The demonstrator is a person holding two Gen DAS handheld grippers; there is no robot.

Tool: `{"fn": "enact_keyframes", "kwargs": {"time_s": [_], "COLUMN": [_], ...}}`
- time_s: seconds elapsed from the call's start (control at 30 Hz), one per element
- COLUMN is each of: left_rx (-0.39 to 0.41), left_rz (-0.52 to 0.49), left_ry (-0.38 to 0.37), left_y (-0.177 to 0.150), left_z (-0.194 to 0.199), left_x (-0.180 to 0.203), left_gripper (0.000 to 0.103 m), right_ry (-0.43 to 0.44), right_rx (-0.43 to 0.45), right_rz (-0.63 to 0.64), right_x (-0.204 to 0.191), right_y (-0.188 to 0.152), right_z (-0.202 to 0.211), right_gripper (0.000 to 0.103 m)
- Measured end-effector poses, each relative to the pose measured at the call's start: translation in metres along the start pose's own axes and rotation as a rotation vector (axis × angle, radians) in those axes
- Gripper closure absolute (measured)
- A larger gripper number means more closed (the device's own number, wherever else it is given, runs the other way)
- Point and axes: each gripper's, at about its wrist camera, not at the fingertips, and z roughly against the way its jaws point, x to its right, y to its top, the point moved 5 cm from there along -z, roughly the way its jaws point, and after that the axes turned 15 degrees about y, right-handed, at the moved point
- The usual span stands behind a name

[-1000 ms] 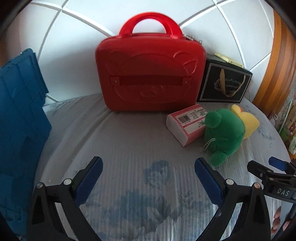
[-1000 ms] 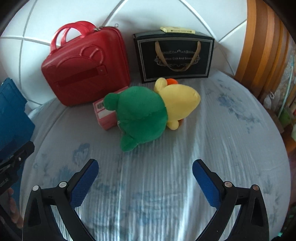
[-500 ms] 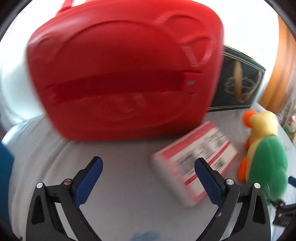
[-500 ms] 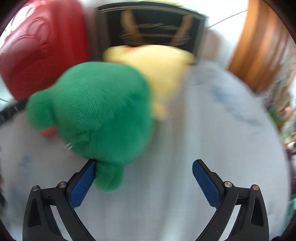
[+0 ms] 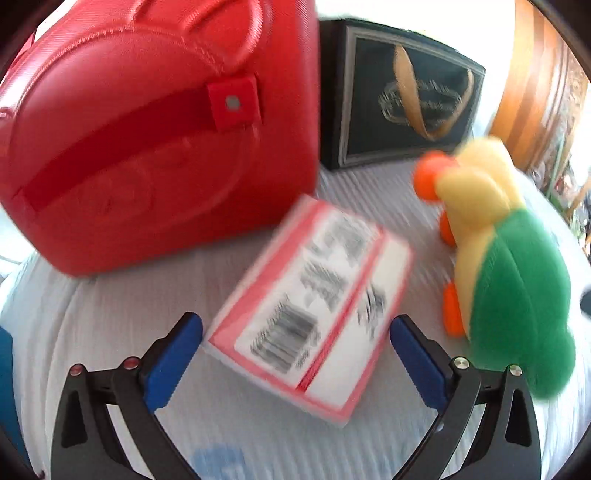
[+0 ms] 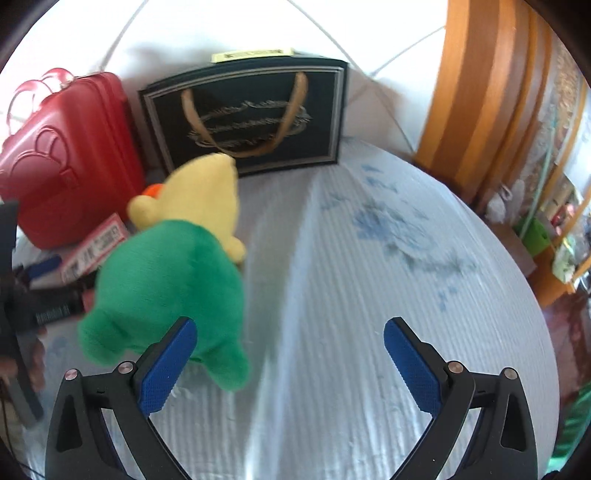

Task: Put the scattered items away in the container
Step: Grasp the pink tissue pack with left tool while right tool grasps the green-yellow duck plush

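Note:
A pink and white box with a barcode lies on the bed, right in front of my open left gripper; its near end reaches between the blue pads without touching them. Behind it stands a closed red carry case. A green and yellow plush toy lies to the right of the box. In the right wrist view the same plush toy sits beside the left finger of my open right gripper, nothing between the pads. The pink box, the red case and the left gripper show at left.
A black gift bag with gold handles stands against the white padded headboard. The bed sheet is pale with blue flowers and stretches free to the right. A wooden post and clutter stand beyond the bed's right edge.
Both grippers moved forward. The left one closed in on the pink box, which now lies at its pads. The right one swung right, so the plush toy sits by its left finger.

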Motion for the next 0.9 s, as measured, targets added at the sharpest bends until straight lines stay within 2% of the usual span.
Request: {"fn": "enact_keyframes", "kwargs": {"time_s": [0.1,0.23,0.33,0.47,0.5,0.53,0.7,0.73,0.77,0.8,0.83,0.9], "left_rx": [0.046,0.002,0.003,-0.009,-0.015,-0.015,0.013,0.024,0.036,0.049,0.063,0.087], "left_rz": [-0.068,-0.028,-0.023,-0.009,-0.002,0.013,0.040,0.046,0.056,0.071,0.083,0.096], "left_ry": [0.050,-0.011,-0.005,-0.007,-0.007,-0.014,0.019,0.036,0.040,0.045,0.055,0.065], "left_y": [-0.003,0.008,0.014,0.024,0.025,0.026,0.022,0.020,0.019,0.017,0.016,0.012], "left_z": [0.002,-0.014,-0.021,-0.027,-0.029,-0.030,-0.023,-0.019,-0.014,-0.006,0.002,0.018], "left_x": [0.006,0.008,0.013,0.016,0.015,0.013,0.007,0.004,0.000,-0.004,-0.009,-0.015], "left_gripper": [0.000,0.000,0.000,0.001,0.003,0.013,0.016,0.016,0.016,0.016,0.016,0.016], "right_ry": [0.024,0.039,0.063,0.138,0.145,0.151,0.189,0.200,0.213,0.229,0.231,0.215], "right_rx": [-0.003,-0.009,-0.006,-0.048,-0.064,-0.082,-0.185,-0.186,-0.177,-0.161,-0.149,-0.139], "right_rz": [-0.001,-0.005,-0.021,-0.057,-0.053,-0.053,-0.088,-0.087,-0.080,-0.068,-0.052,0.000], "right_x": [-0.008,-0.011,-0.011,-0.019,-0.021,-0.022,-0.027,-0.030,-0.035,-0.041,-0.048,-0.061], "right_y": [0.001,0.006,0.022,0.050,0.057,0.063,0.071,0.070,0.069,0.069,0.068,0.067], "right_z": [-0.006,-0.014,-0.020,-0.041,-0.050,-0.058,-0.106,-0.109,-0.108,-0.103,-0.098,-0.089], "right_gripper": [0.001,0.001,0.000,0.000,0.000,0.000,0.001,0.003,0.015,0.033,0.040,0.043]}}
